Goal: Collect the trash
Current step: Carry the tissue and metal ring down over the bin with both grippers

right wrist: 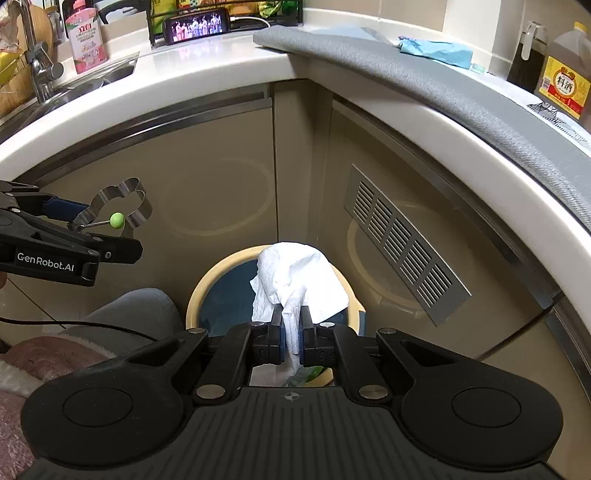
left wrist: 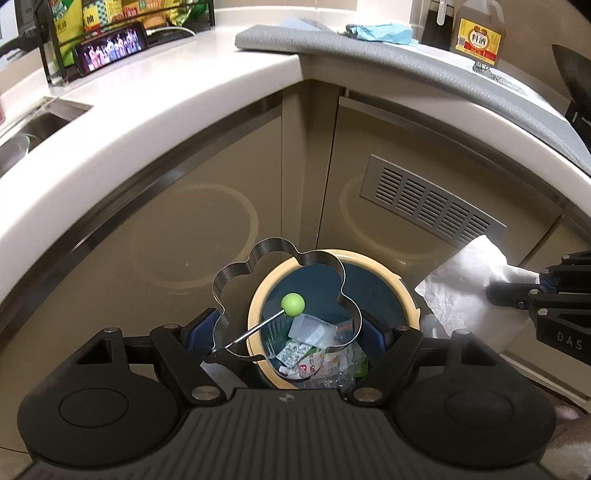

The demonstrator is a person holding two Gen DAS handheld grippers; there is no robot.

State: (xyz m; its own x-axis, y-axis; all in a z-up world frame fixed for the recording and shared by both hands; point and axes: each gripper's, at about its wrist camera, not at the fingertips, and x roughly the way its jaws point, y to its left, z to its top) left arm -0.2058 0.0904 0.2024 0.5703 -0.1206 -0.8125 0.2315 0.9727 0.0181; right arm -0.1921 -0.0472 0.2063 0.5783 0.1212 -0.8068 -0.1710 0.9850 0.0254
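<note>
A round trash bin with a cream rim [left wrist: 391, 280] stands on the floor by the cabinet corner and holds several wrappers [left wrist: 314, 354]. My left gripper [left wrist: 286, 325] is shut on a flower-shaped metal egg ring [left wrist: 273, 251] with a green ball handle [left wrist: 292, 304], held above the bin. My right gripper [right wrist: 291, 325] is shut on a crumpled white paper towel [right wrist: 295, 273], held over the bin [right wrist: 221, 262]. The towel also shows in the left wrist view [left wrist: 469, 288], as does the right gripper [left wrist: 517, 295]. The egg ring shows in the right wrist view [right wrist: 125, 199].
Beige cabinet doors with a metal vent grille [left wrist: 428, 199] stand behind the bin. On the white counter [left wrist: 177, 85] are a phone [left wrist: 110, 48], a grey mat [left wrist: 406, 59], a blue cloth [left wrist: 380, 31] and a bottle [left wrist: 478, 33]. A sink [right wrist: 92, 77] is left.
</note>
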